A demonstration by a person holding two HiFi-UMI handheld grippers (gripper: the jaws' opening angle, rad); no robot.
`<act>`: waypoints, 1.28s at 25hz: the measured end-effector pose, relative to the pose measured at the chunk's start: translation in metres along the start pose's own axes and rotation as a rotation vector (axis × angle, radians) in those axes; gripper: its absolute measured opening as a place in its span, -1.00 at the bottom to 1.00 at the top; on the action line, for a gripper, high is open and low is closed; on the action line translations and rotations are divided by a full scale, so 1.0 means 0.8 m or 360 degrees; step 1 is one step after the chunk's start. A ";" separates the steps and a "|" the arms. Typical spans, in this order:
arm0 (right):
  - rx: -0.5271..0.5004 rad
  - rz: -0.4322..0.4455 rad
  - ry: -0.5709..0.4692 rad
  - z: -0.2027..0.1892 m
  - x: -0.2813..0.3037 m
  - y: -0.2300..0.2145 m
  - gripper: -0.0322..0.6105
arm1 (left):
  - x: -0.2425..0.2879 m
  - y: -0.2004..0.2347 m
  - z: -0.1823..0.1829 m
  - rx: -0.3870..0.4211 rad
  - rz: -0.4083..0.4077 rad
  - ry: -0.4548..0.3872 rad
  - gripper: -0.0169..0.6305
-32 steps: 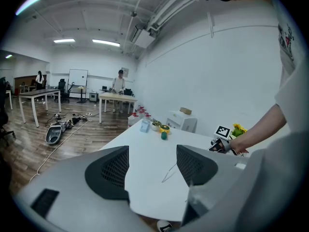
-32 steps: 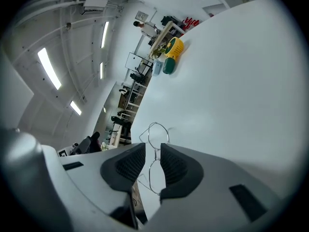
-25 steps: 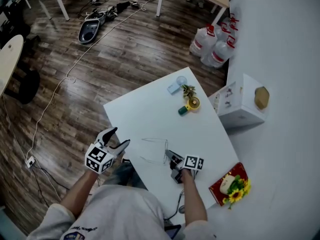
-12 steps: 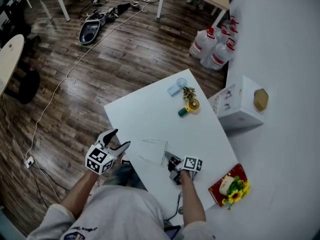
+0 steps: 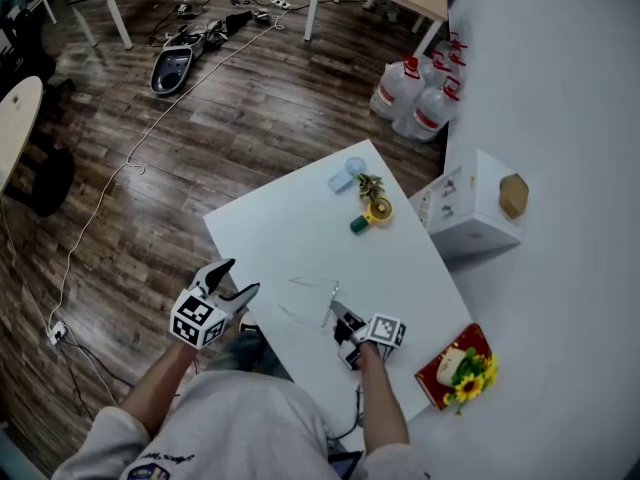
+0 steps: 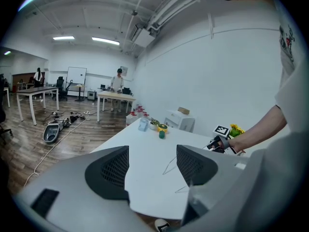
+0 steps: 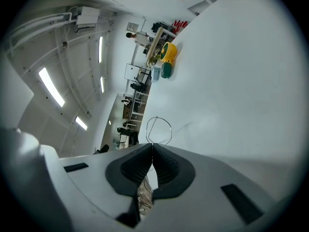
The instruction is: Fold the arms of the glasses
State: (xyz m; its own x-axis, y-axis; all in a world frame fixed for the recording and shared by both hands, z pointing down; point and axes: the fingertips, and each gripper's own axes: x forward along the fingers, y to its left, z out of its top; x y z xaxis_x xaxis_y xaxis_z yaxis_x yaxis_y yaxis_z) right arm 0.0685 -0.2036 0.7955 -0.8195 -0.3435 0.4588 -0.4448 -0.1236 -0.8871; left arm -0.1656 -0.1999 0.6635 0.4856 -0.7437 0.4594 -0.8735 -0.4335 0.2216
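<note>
Thin wire-framed glasses (image 5: 312, 298) lie near the front edge of the white table (image 5: 300, 228), both arms spread out to the left. My right gripper (image 5: 343, 320) is at their right end, jaws shut on the frame. In the right gripper view one lens rim (image 7: 158, 128) sticks out just beyond the closed fingertips of the right gripper (image 7: 152, 147). My left gripper (image 5: 232, 282) hovers open off the table's left front corner, nothing between its pads. In the left gripper view the glasses (image 6: 170, 165) lie beyond the open left gripper (image 6: 152, 166), with the right gripper (image 6: 217, 143) further right.
A yellow pot with a plant and a green object (image 5: 372, 208) and a pale blue item (image 5: 346, 175) stand at the table's far corner. A white box (image 5: 468, 208) and a red box with flowers (image 5: 455, 370) sit to the right. Water bottles (image 5: 410, 88) stand on the wooden floor.
The right gripper's jaws have closed on the glasses' frame and the gripper has rolled a little. The left gripper has stayed where it was.
</note>
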 end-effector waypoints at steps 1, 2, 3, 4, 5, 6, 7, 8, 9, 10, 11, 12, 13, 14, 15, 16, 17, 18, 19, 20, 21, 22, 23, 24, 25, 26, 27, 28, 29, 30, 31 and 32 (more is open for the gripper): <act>-0.0004 0.0012 -0.0019 0.003 -0.003 0.003 -0.87 | 0.000 -0.001 0.001 0.0003 -0.0007 -0.0002 -0.01; -0.0019 0.0035 -0.0037 0.006 -0.005 0.005 -0.87 | 0.001 -0.003 0.003 0.0006 -0.0014 -0.0004 -0.01; -0.0032 0.0050 -0.0057 0.010 -0.008 0.007 -0.87 | 0.003 -0.004 0.004 0.0009 -0.0022 -0.0006 -0.01; -0.0031 0.0044 -0.0077 0.013 -0.012 0.010 -0.87 | 0.004 -0.006 0.005 0.0013 -0.0031 -0.0008 -0.01; -0.0022 0.0029 -0.0098 0.015 -0.017 0.014 -0.87 | 0.006 -0.008 0.007 0.0018 -0.0040 -0.0011 -0.01; -0.0016 0.0022 -0.0118 0.017 -0.022 0.019 -0.87 | 0.007 -0.011 0.008 0.0022 -0.0050 -0.0014 -0.01; -0.0015 0.0023 -0.0138 0.019 -0.026 0.022 -0.87 | 0.008 -0.013 0.010 0.0026 -0.0060 -0.0016 -0.01; -0.0014 0.0027 -0.0158 0.021 -0.030 0.026 -0.87 | 0.009 -0.015 0.012 0.0030 -0.0070 -0.0017 -0.01; -0.0012 0.0033 -0.0179 0.024 -0.034 0.030 -0.87 | 0.010 -0.017 0.013 0.0035 -0.0081 -0.0019 -0.01; -0.0008 0.0042 -0.0200 0.027 -0.038 0.034 -0.87 | 0.012 -0.019 0.015 0.0038 -0.0093 -0.0021 -0.01; -0.0006 0.0054 -0.0220 0.030 -0.042 0.037 -0.87 | 0.014 -0.022 0.017 0.0037 -0.0107 -0.0024 -0.01; -0.0007 0.0062 -0.0240 0.033 -0.047 0.041 -0.87 | 0.017 -0.024 0.019 0.0031 -0.0121 -0.0027 -0.01; -0.0008 0.0064 -0.0259 0.037 -0.051 0.044 -0.87 | 0.019 -0.027 0.021 0.0018 -0.0137 -0.0030 -0.01; -0.0008 0.0062 -0.0278 0.039 -0.057 0.047 -0.87 | 0.022 -0.030 0.022 -0.0001 -0.0155 -0.0032 -0.01; -0.0009 0.0063 -0.0297 0.042 -0.061 0.050 -0.87 | 0.024 -0.032 0.022 -0.0030 -0.0174 -0.0032 -0.01; -0.0012 0.0074 -0.0315 0.044 -0.066 0.055 -0.87 | 0.026 -0.035 0.022 -0.0070 -0.0197 -0.0029 -0.01; -0.0016 0.0094 -0.0333 0.045 -0.069 0.061 -0.87 | 0.028 -0.039 0.020 -0.0128 -0.0224 -0.0026 -0.01; -0.0018 0.0107 -0.0354 0.047 -0.073 0.065 -0.87 | 0.030 -0.043 0.019 -0.0211 -0.0256 -0.0023 -0.01; -0.0014 0.0099 -0.0377 0.050 -0.079 0.066 -0.87 | 0.032 -0.047 0.016 -0.0320 -0.0294 -0.0024 -0.01; -0.0009 0.0088 -0.0401 0.052 -0.084 0.065 -0.87 | 0.034 -0.053 0.013 -0.0450 -0.0338 -0.0026 -0.01; -0.0005 0.0092 -0.0421 0.055 -0.089 0.066 -0.87 | 0.037 -0.060 0.008 -0.0586 -0.0382 -0.0026 -0.01; 0.0001 0.0101 -0.0440 0.057 -0.094 0.067 -0.87 | 0.039 -0.067 0.002 -0.0714 -0.0423 -0.0023 -0.01; 0.0015 0.0101 -0.0461 0.059 -0.099 0.068 -0.87 | 0.042 -0.074 -0.004 -0.0826 -0.0460 -0.0017 -0.01; 0.0029 0.0096 -0.0483 0.061 -0.104 0.070 -0.87 | 0.045 -0.081 -0.009 -0.0919 -0.0492 -0.0009 -0.01; 0.0035 0.0096 -0.0503 0.064 -0.108 0.072 -0.87 | 0.048 -0.087 -0.013 -0.0996 -0.0518 -0.0004 -0.01; 0.0032 0.0101 -0.0520 0.066 -0.112 0.076 -0.87 | 0.051 -0.093 -0.014 -0.1065 -0.0544 -0.0005 -0.01; 0.0024 0.0111 -0.0534 0.068 -0.115 0.080 -0.87 | 0.054 -0.099 -0.012 -0.1135 -0.0573 -0.0011 -0.01; 0.0017 0.0126 -0.0545 0.070 -0.118 0.086 -0.87 | 0.056 -0.106 -0.010 -0.1216 -0.0611 -0.0017 -0.02; 0.0015 0.0143 -0.0556 0.071 -0.120 0.092 -0.87 | 0.058 -0.114 -0.008 -0.1318 -0.0658 -0.0022 -0.04; 0.0016 0.0154 -0.0565 0.071 -0.122 0.097 -0.87 | 0.059 -0.122 -0.007 -0.1446 -0.0715 -0.0025 -0.07; 0.0016 0.0157 -0.0572 0.071 -0.124 0.100 -0.87 | 0.059 -0.133 -0.005 -0.1606 -0.0774 -0.0022 -0.12; 0.0014 0.0157 -0.0577 0.070 -0.126 0.103 -0.87 | 0.058 -0.143 -0.004 -0.1769 -0.0823 -0.0013 -0.20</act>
State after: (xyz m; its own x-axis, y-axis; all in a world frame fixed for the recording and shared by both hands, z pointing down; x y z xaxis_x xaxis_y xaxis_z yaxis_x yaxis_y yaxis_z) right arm 0.1345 -0.2313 0.6730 -0.6765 -0.6610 0.3247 -0.3660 -0.0809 -0.9271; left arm -0.0431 -0.1831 0.6622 0.7804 -0.6180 0.0952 -0.1302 -0.0117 0.9914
